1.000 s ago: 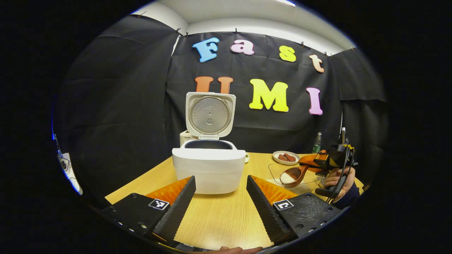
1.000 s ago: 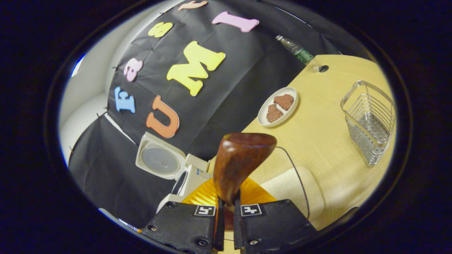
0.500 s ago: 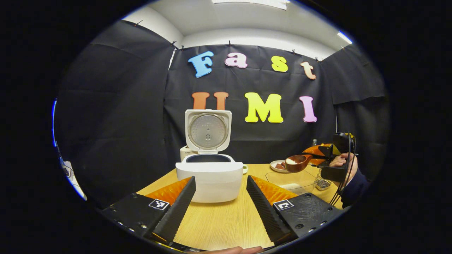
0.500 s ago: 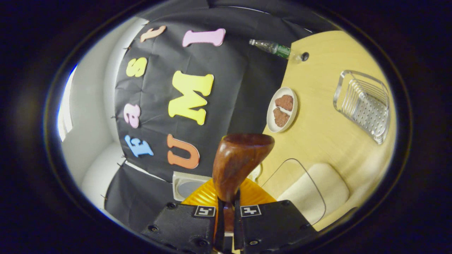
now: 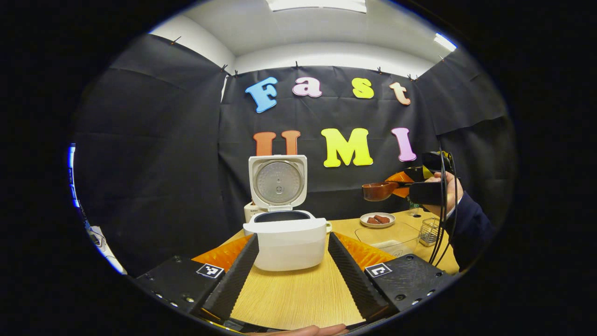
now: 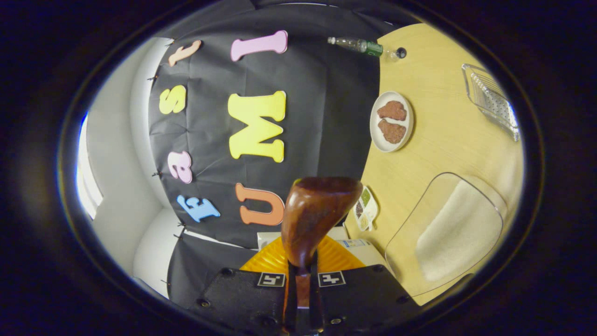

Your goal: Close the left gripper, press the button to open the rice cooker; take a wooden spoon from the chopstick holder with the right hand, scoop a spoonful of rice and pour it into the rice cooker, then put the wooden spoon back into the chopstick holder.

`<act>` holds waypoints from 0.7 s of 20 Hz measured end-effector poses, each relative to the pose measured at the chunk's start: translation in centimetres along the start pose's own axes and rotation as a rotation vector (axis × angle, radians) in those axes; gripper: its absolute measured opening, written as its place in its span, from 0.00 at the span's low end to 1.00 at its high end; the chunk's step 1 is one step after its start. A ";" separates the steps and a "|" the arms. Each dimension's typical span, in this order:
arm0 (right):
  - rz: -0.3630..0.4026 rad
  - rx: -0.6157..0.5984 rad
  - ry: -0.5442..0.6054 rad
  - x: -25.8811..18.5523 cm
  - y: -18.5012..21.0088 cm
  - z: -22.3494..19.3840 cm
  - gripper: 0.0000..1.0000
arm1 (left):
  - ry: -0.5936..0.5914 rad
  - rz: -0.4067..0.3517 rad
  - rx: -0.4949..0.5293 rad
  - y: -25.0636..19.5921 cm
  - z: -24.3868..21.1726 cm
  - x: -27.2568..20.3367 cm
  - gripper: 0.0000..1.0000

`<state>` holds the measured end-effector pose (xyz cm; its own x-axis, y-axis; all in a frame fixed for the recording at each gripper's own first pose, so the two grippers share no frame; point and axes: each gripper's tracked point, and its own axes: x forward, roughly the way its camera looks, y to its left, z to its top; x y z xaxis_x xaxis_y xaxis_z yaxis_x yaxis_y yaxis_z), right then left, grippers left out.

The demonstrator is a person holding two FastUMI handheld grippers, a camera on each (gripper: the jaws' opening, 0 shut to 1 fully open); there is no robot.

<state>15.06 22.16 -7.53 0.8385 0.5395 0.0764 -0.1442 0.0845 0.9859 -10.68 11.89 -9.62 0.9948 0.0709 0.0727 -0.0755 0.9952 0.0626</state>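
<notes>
The white rice cooker [image 5: 285, 227] stands on the wooden table with its lid [image 5: 278, 181] raised upright. My left gripper [image 5: 293, 240] is open just in front of it, a finger on either side of the pot's body. To the right, a hand holds my right gripper [image 5: 405, 186] high above the table, shut on the handle of the wooden spoon [image 5: 378, 191]. In the right gripper view the spoon's bowl [image 6: 320, 209] shows from its back, so its contents are hidden, and my right gripper [image 6: 301, 285] clamps the handle. The wire chopstick holder [image 5: 428, 231] [image 6: 494, 99] sits on the table.
A clear container of rice [image 5: 391, 238] [image 6: 448, 232] lies right of the cooker. Behind it are a white plate with brown pieces [image 5: 377, 220] [image 6: 392, 121], a small divided dish [image 6: 365, 209] and a green-labelled bottle [image 6: 362, 45]. A white box [image 5: 252, 212] stands behind the cooker.
My right gripper has lifted the spoon out of the rice container, well above the table, rolling as it rose. The left gripper has drawn closer to the cooker, still open.
</notes>
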 end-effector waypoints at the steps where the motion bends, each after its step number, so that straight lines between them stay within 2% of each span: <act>1: 0.007 -0.016 -0.001 0.8 0.7 -0.3 0.15 | 0.001 0.005 -0.003 0.4 0.0 -0.1 0.95; 4: 0.014 -0.090 -0.014 3.5 2.3 -1.6 0.16 | 0.007 0.016 -0.005 1.0 0.3 -0.7 0.95; 5: 0.013 -0.125 -0.025 4.4 2.7 -2.0 0.12 | 0.000 0.018 -0.006 1.3 0.7 -0.8 0.95; 7: 0.010 -0.193 -0.027 6.4 3.7 -3.2 0.15 | -0.010 0.011 -0.016 1.4 1.2 -1.1 0.95; 9: -0.004 -0.261 -0.023 8.2 4.5 -4.6 0.08 | -0.014 0.009 -0.026 1.5 1.2 -1.3 0.95; 12: 0.008 -0.416 -0.029 11.0 6.9 -6.7 0.16 | -0.003 0.013 -0.026 1.7 1.1 -1.8 0.95; 14: -0.001 -0.558 -0.070 13.0 8.3 -7.9 0.12 | -0.002 0.014 -0.024 1.8 1.0 -2.2 0.95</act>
<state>20.61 36.50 0.48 0.8690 0.4837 0.1044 -0.3839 0.5257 0.7592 -13.11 13.41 -8.70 0.9935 0.0849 0.0751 -0.0879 0.9954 0.0375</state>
